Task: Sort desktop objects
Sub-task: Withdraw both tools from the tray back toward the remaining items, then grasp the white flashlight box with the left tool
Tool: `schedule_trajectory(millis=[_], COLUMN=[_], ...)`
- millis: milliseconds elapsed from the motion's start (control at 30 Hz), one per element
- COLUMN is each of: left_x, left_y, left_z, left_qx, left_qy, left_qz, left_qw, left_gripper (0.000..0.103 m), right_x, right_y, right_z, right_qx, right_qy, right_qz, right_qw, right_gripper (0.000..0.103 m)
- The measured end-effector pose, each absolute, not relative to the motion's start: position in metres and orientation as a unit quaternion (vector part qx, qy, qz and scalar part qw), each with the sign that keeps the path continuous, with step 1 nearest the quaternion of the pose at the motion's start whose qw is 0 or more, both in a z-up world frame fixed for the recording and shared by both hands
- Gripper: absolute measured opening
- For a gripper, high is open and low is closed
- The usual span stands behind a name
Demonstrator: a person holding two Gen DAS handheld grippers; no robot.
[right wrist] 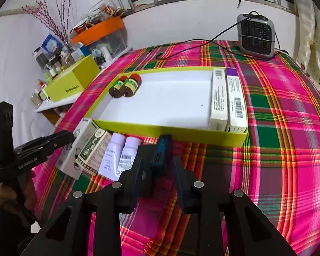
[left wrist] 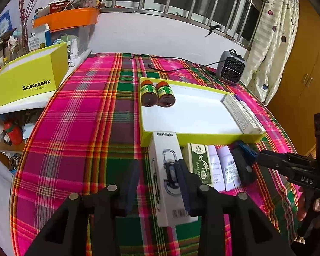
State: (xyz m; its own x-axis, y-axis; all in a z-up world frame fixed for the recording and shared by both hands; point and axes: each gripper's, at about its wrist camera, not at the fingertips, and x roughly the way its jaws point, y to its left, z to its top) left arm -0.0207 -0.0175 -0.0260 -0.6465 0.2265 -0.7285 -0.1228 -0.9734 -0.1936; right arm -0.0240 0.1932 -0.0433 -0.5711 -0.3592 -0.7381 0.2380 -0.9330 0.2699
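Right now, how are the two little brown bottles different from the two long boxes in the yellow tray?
The brown bottles are round and dark with red caps and green labels; the long boxes are flat-sided and pale with barcodes, one with a purple end. The bottles lie at the tray's left far corner, while the boxes lie along its right wall. The bottles are short, the boxes much longer. Both pairs lie side by side inside the tray.

Yellow-green tray point(right wrist: 138, 129), white floor, sat flat on plaid cloth. Two brown bottles point(right wrist: 125, 86) lay side by side in far-left corner; two long white cartons point(right wrist: 228, 100) lay along right wall. Before near wall, in row: white flashlight box point(left wrist: 170, 181), green carton point(left wrist: 200, 164), two white tubes point(right wrist: 119, 157), blue-black item point(right wrist: 162, 153), possibly clip.
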Motion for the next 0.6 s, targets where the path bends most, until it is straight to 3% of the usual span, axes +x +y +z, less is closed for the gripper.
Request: schedule_trajectory(millis=[600], left_x=[-0.013], left_y=[-0.001], left_z=[-0.028], left_qx=[-0.415], left_qy=[-0.033], left_qz=[0.904], left_qw=[0.100], left_gripper=[0.040], right_x=[-0.025], right_y=[0.189], right_z=[-0.053], right_qx=[0.438], right_qy=[-0.071], right_qz=[-0.880], right_qw=[0.167], right_gripper=[0.030])
